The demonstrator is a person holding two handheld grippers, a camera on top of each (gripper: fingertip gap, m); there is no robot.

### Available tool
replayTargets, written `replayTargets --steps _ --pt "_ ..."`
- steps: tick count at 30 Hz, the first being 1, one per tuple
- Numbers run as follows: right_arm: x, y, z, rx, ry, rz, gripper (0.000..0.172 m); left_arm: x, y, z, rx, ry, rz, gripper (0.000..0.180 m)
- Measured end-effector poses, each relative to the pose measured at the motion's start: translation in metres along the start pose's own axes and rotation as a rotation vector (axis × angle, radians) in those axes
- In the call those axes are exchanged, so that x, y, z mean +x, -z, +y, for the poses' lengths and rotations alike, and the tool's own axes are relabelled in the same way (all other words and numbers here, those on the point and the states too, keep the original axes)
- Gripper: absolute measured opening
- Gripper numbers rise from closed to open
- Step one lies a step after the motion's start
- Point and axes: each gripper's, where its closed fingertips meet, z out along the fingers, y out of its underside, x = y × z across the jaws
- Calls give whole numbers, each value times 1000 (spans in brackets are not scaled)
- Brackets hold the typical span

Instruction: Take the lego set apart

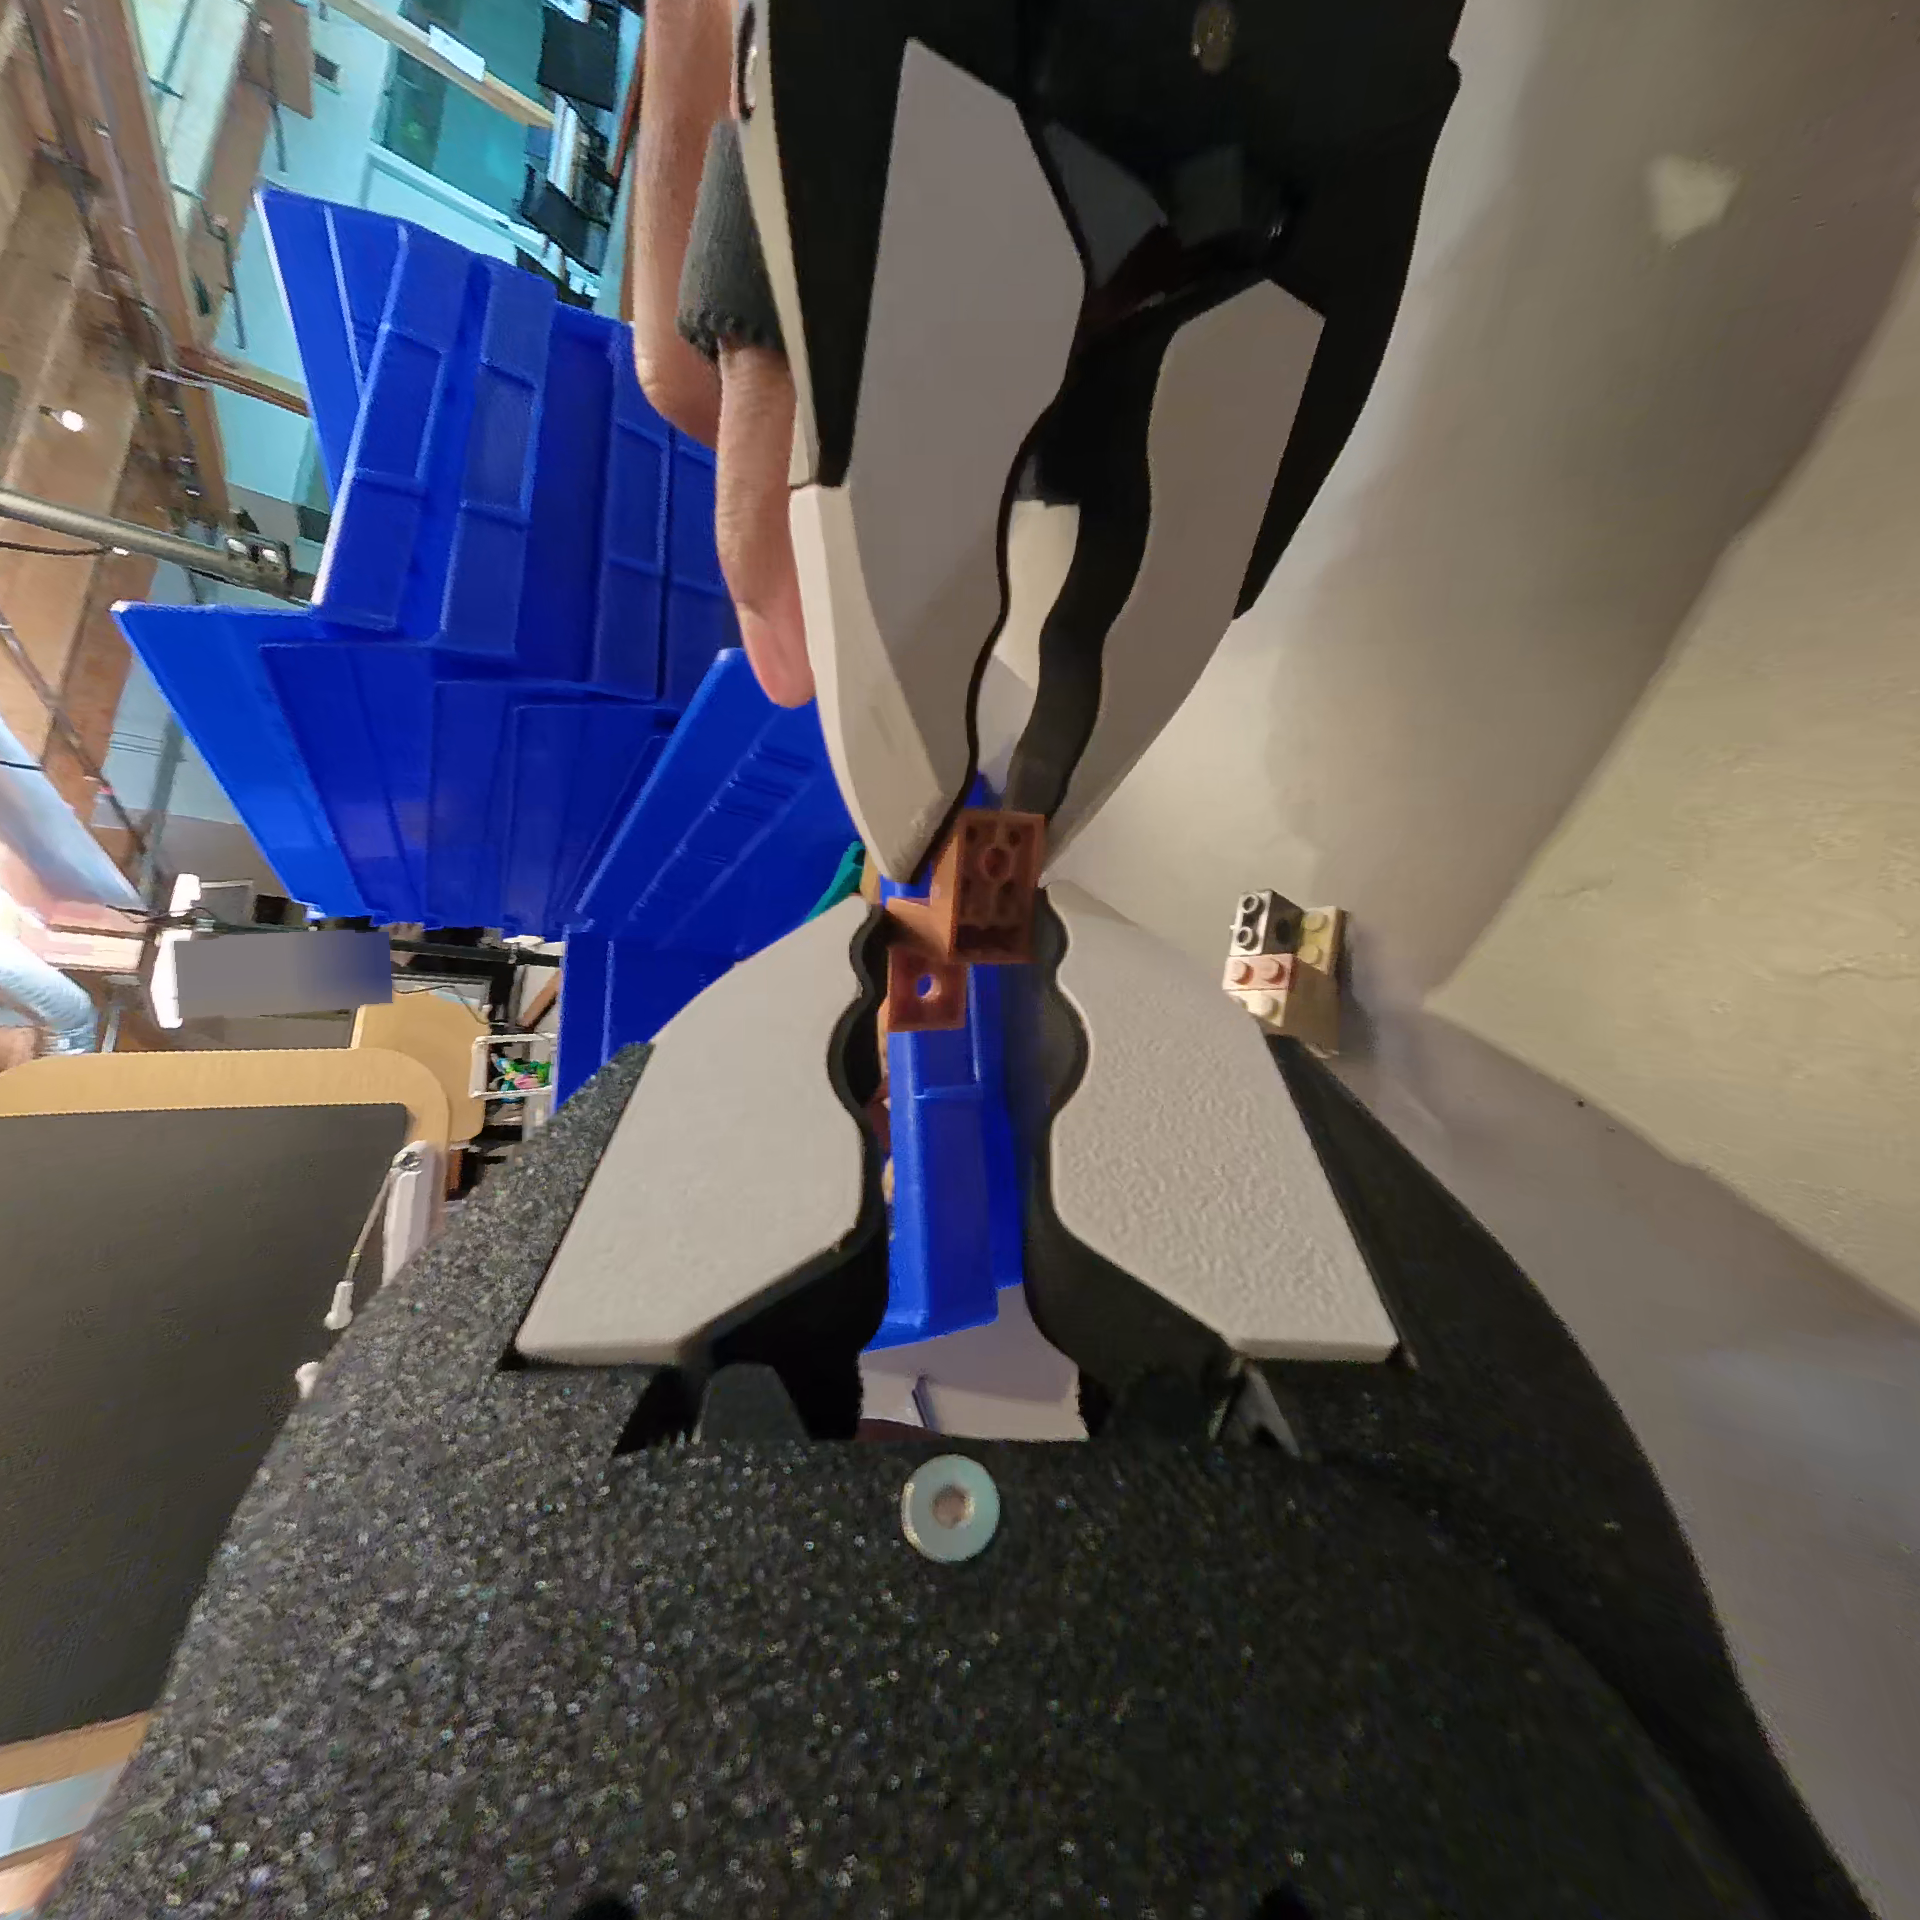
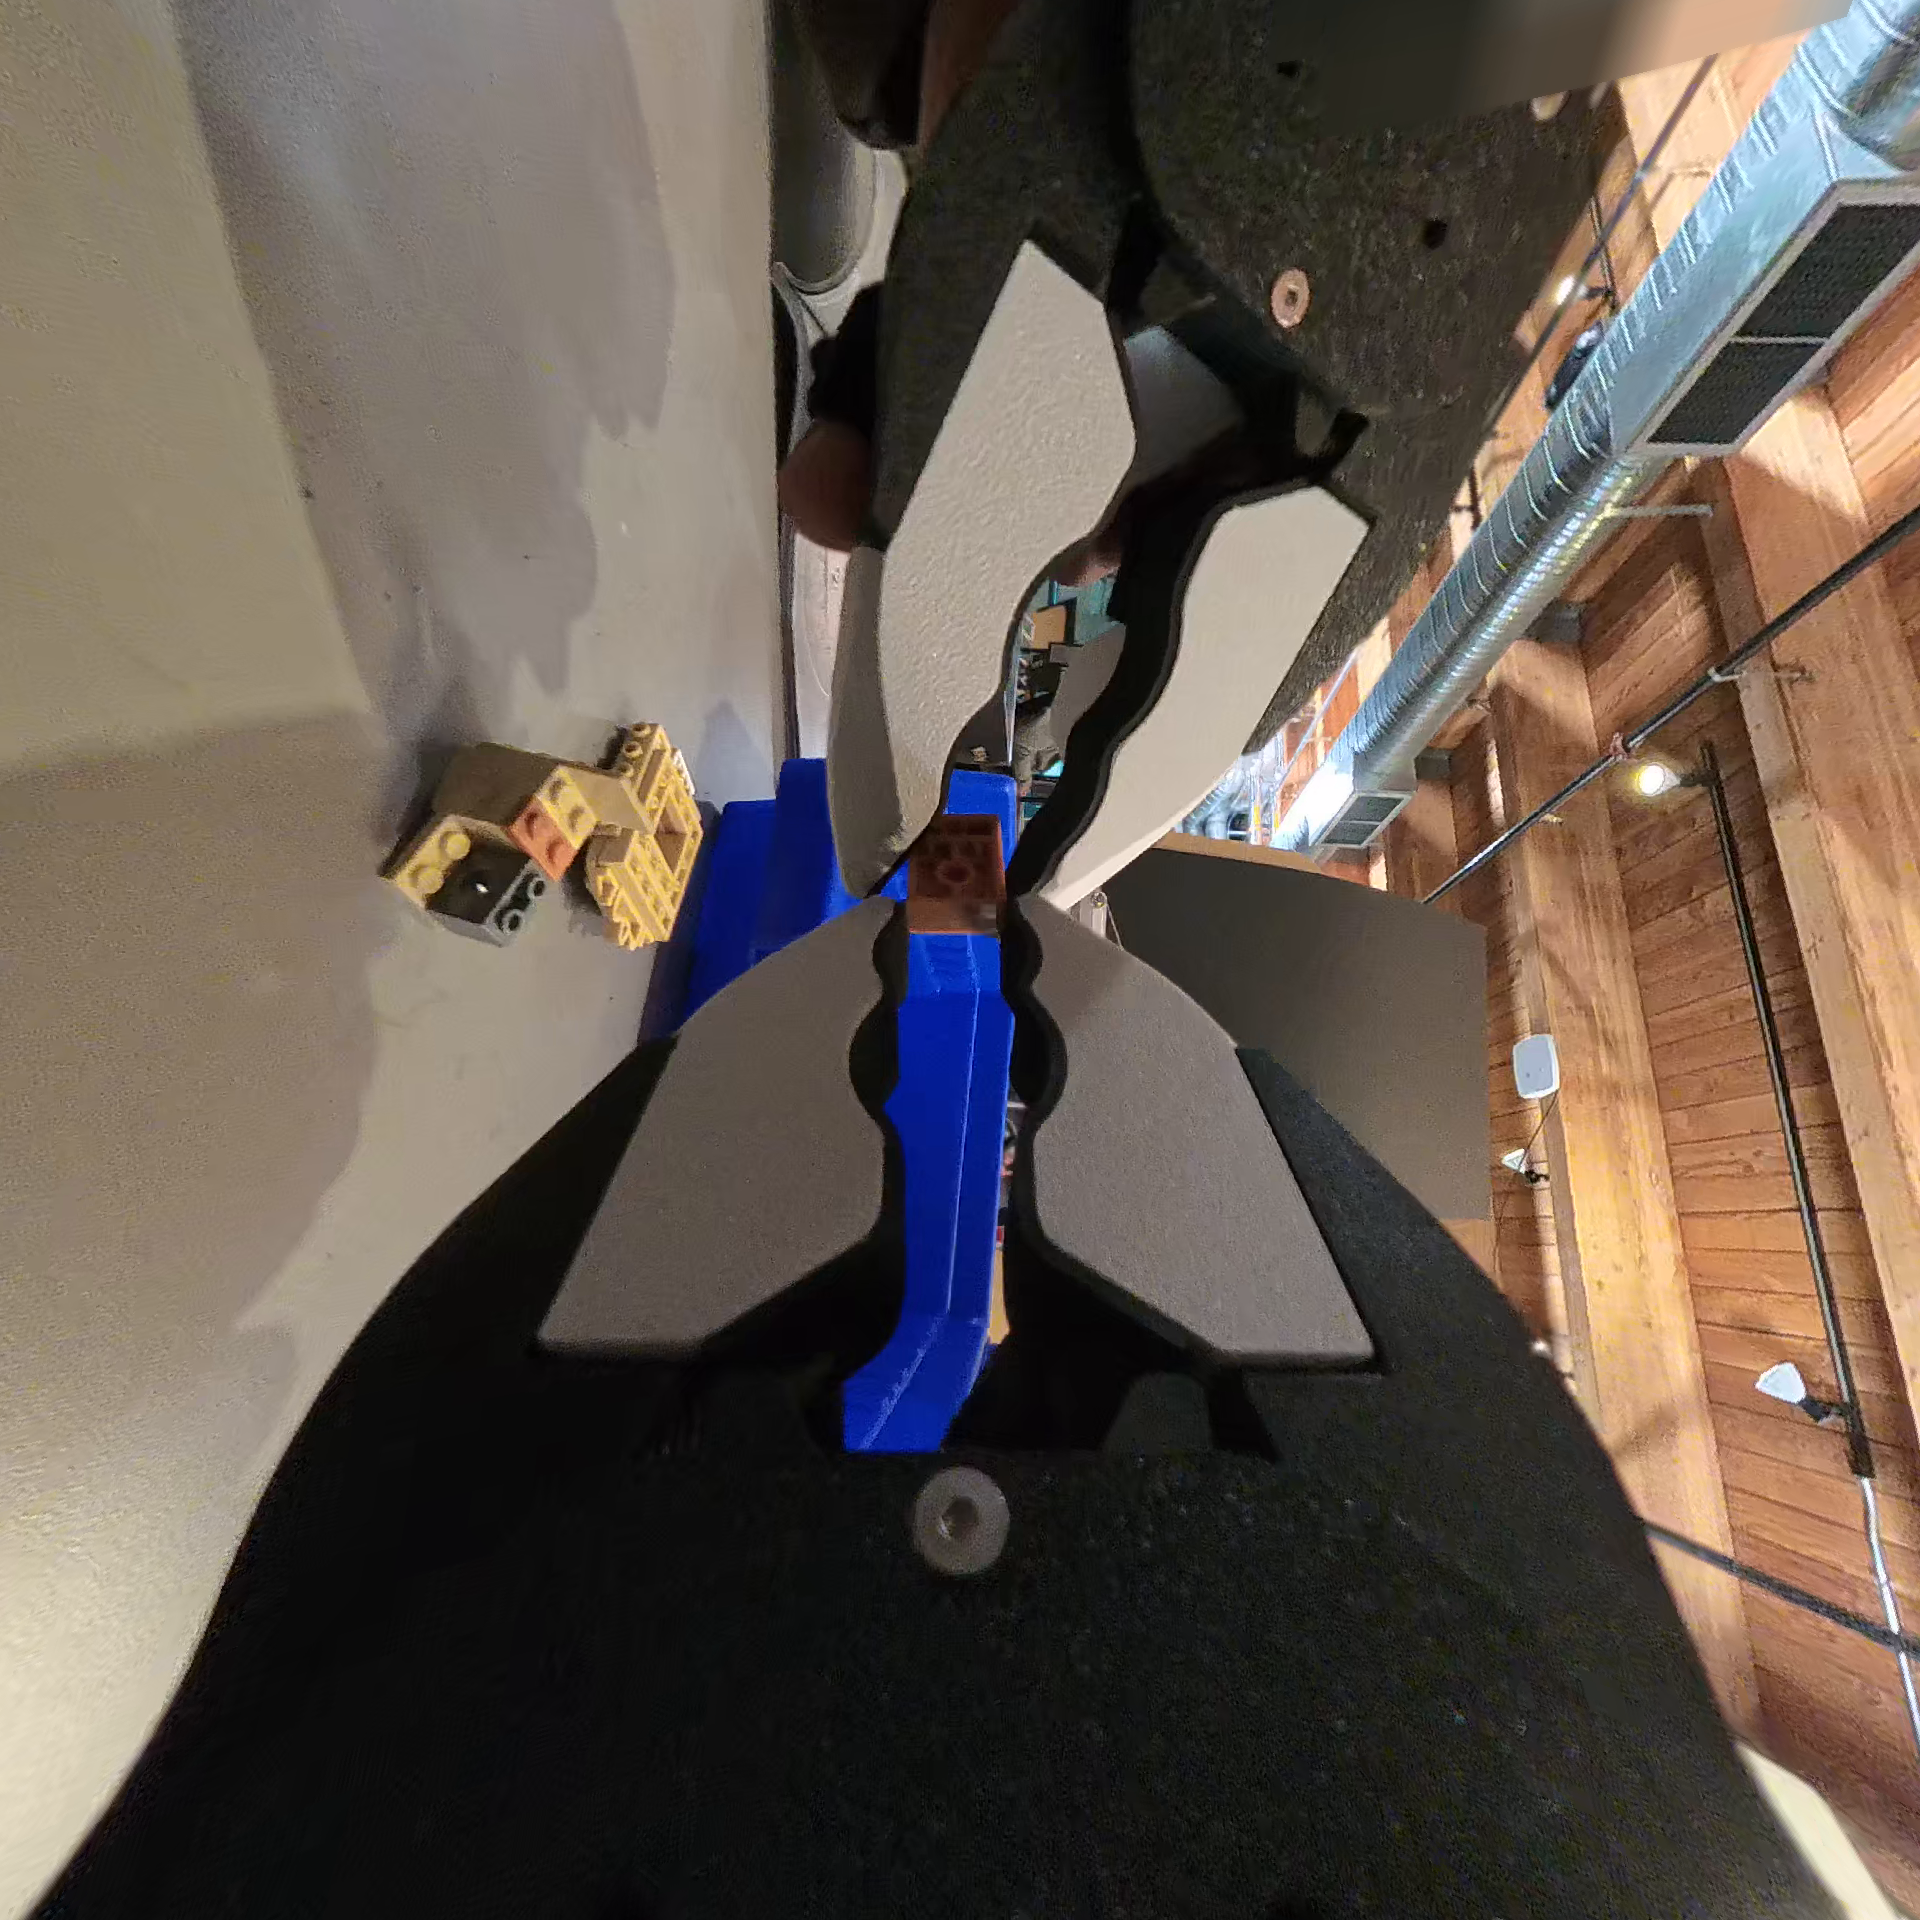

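The left gripper and the right gripper are meeting tip to tip in the air, both clamping the same brown brick assembly, each with its pads pressing on opposite sides. A smaller brown plate is hanging from the assembly between the left gripper's fingers. A tan, pink and grey brick build is sitting on the grey table well to one side of the claws, with blue bins lying just behind them.
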Motion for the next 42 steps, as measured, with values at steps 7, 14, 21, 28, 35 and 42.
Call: replayTargets --steps 7,14,21,28,35,42 --pt "9 5 6 12 -170 23 16 -11 2 -8 16 -103 -118 21" --pt "12 10 8 50 -350 0 16 -14 3 -15 51 -137 -172 17" --pt "14 9 13 16 -466 -34 16 -20 6 -17 34 -259 -261 20" --pt "21 13 8 61 -430 14 16 -22 11 -24 76 -222 -265 18" --pt "28 25 -2 224 -621 -45 13 -19 20 -39 225 -79 -196 17" --pt "36 35 -14 374 -879 -160 12 -26 35 -54 367 70 -160 17"
